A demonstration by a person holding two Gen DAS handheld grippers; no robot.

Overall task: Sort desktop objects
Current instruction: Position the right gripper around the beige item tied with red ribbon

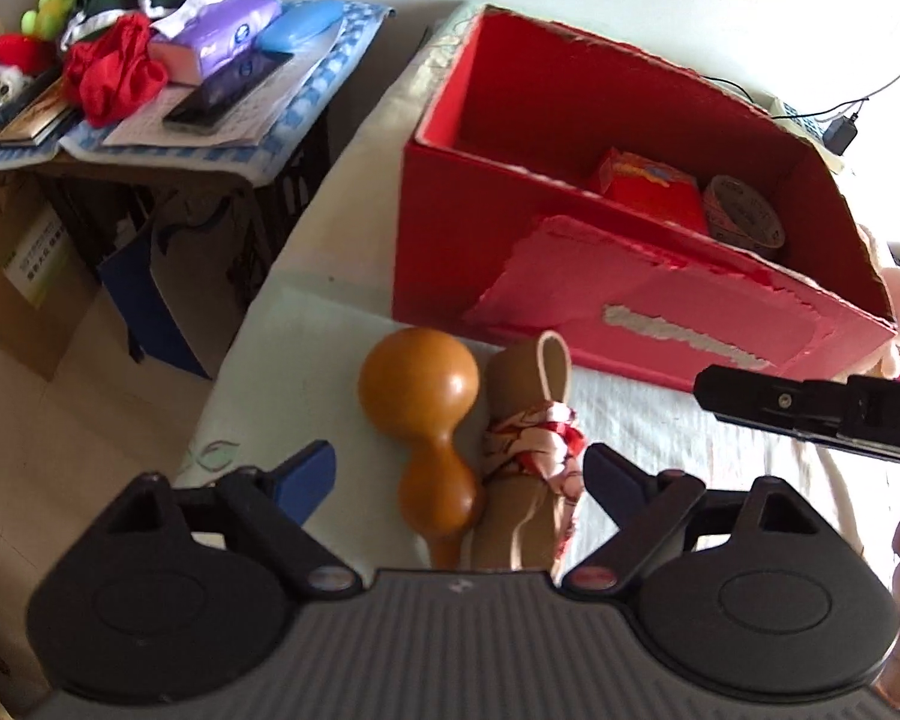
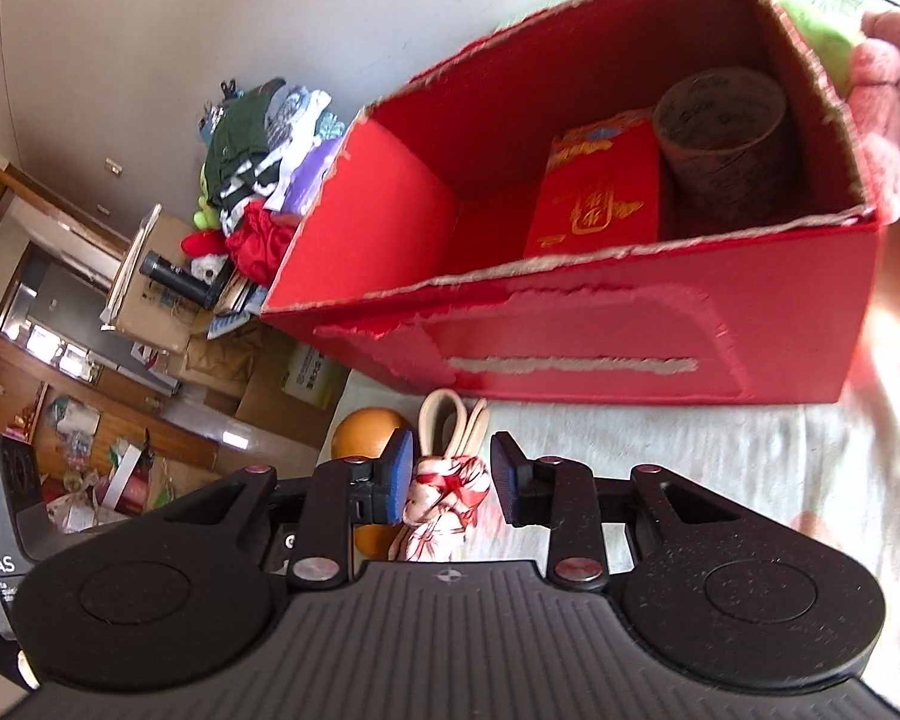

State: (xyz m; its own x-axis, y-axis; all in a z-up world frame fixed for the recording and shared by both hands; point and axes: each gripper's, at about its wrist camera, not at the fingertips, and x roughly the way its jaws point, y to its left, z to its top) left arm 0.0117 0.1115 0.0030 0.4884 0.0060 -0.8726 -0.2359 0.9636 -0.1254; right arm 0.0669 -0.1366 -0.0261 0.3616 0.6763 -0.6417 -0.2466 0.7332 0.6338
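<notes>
The box (image 1: pixel 600 276) is red, the gourd (image 1: pixel 420 384) glossy orange-brown, and the roll's ribbon (image 2: pixel 450 489) red-and-white patterned.

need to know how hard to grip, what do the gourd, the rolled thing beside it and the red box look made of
Gourd: looks like dried natural gourd or wood, smooth and glossy, with a bright highlight. Rolled thing: seems tan leather or stiff paper, matte, tied with a shiny red-and-white ribbon. Red box: cardboard, with torn fuzzy edges and a peeled surface.

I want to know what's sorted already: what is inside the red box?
In the red box a red packet with gold print leans beside a brown tape roll at the right end. The near wall hides part of the floor.
</notes>
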